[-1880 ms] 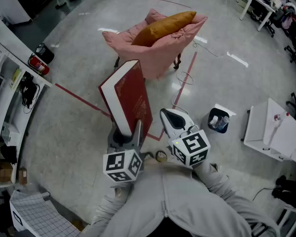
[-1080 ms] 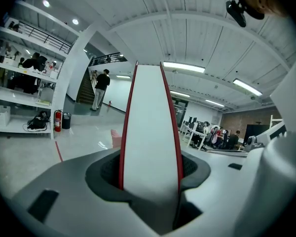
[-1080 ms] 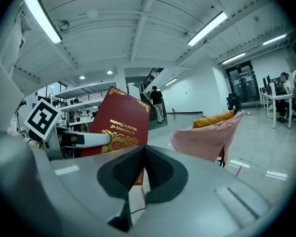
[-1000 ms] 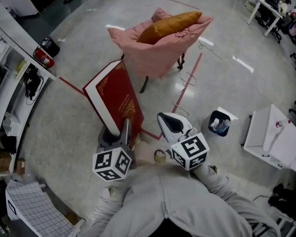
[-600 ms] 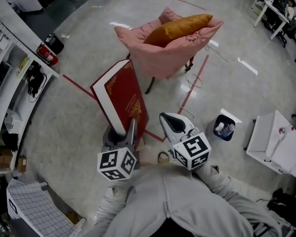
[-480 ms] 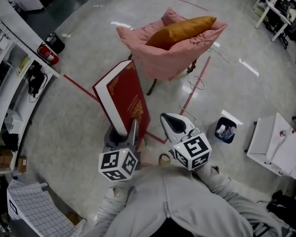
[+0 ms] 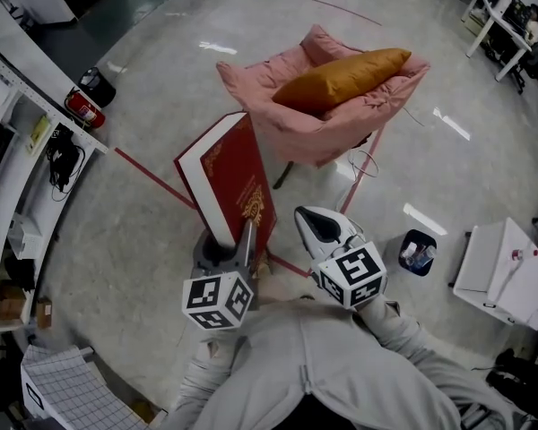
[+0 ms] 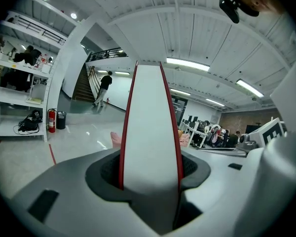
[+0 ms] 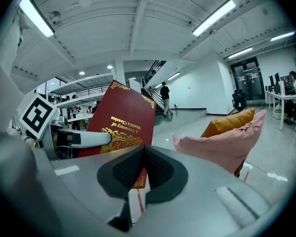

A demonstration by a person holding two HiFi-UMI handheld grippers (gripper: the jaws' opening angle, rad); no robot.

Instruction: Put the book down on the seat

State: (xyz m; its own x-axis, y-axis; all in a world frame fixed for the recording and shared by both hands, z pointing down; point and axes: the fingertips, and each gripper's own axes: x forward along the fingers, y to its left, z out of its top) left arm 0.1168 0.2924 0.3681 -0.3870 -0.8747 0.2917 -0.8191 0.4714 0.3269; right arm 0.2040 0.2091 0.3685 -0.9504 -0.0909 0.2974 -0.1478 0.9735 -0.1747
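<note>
A thick red book with gold print [image 7: 238, 173] stands tilted on end, its lower corner clamped in my left gripper [image 7: 233, 240]. In the left gripper view its white page edge [image 8: 150, 127] fills the gap between the jaws. The seat is a pink armchair [image 7: 316, 128] with an orange cushion [image 7: 341, 77], on the floor just beyond the book. My right gripper [image 7: 314, 222] is beside the book on its right, shut and empty. The right gripper view shows the book cover [image 9: 121, 117], the armchair [image 9: 227, 147] and the cushion [image 9: 232, 122] ahead.
White shelving [image 7: 18, 177] and a red fire extinguisher [image 7: 82, 110] are on the left. A small bin with bottles [image 7: 417, 252] and a white table [image 7: 507, 276] stand at the right. Red tape lines [image 7: 152, 173] cross the floor. A person [image 8: 104, 88] walks far off.
The armchair sits further right in the head view than before. The book, leaning left a second ago, stands more upright in the left gripper. The right gripper stays beside it.
</note>
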